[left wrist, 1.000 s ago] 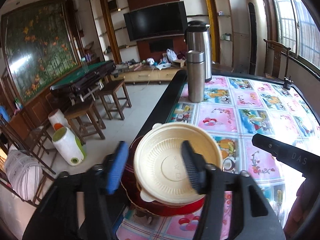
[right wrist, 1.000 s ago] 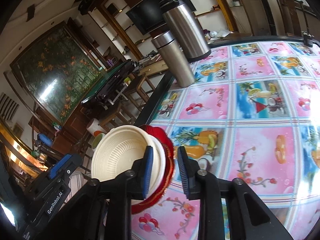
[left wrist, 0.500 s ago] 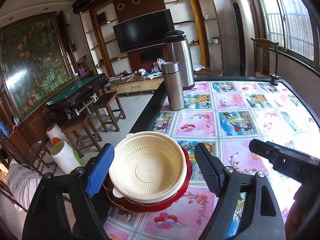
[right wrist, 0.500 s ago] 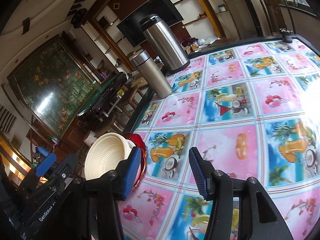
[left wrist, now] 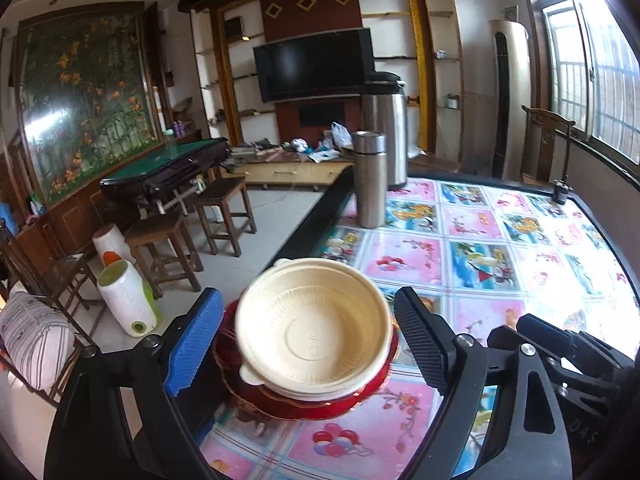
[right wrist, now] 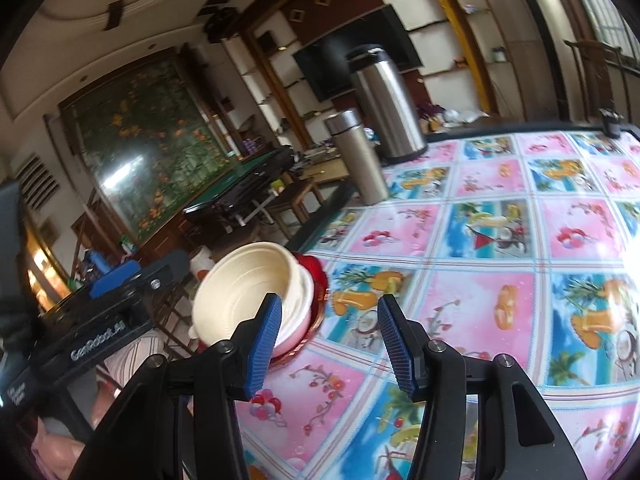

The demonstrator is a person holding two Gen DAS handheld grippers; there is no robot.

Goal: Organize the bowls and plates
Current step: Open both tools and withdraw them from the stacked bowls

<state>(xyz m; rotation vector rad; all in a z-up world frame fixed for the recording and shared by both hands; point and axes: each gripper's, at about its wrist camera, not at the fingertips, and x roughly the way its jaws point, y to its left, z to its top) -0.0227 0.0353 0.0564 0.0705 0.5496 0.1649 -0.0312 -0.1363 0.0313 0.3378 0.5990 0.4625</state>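
A cream plastic bowl [left wrist: 316, 324] sits nested in other cream bowls on red plates [left wrist: 304, 402] near the table's left edge. My left gripper [left wrist: 308, 340] is open, its fingers wide on either side of the bowl stack, not touching it. In the right wrist view the same bowl [right wrist: 252, 288] and red plates [right wrist: 318, 280] lie to the left of my right gripper [right wrist: 326, 344], which is open and empty above the tablecloth. The right gripper's body also shows in the left wrist view [left wrist: 560, 348].
A steel flask [left wrist: 370, 178] and a larger steel thermos [left wrist: 386, 136] stand at the table's far left edge. The table [right wrist: 500, 280] has a pink and blue picture cloth. Wooden stools [left wrist: 168, 248] and a white bin [left wrist: 126, 298] stand on the floor left of the table.
My right gripper let go of the red plate's rim, opened and drew back to the right. My left gripper opened wide and pulled back a little from the bowl stack.
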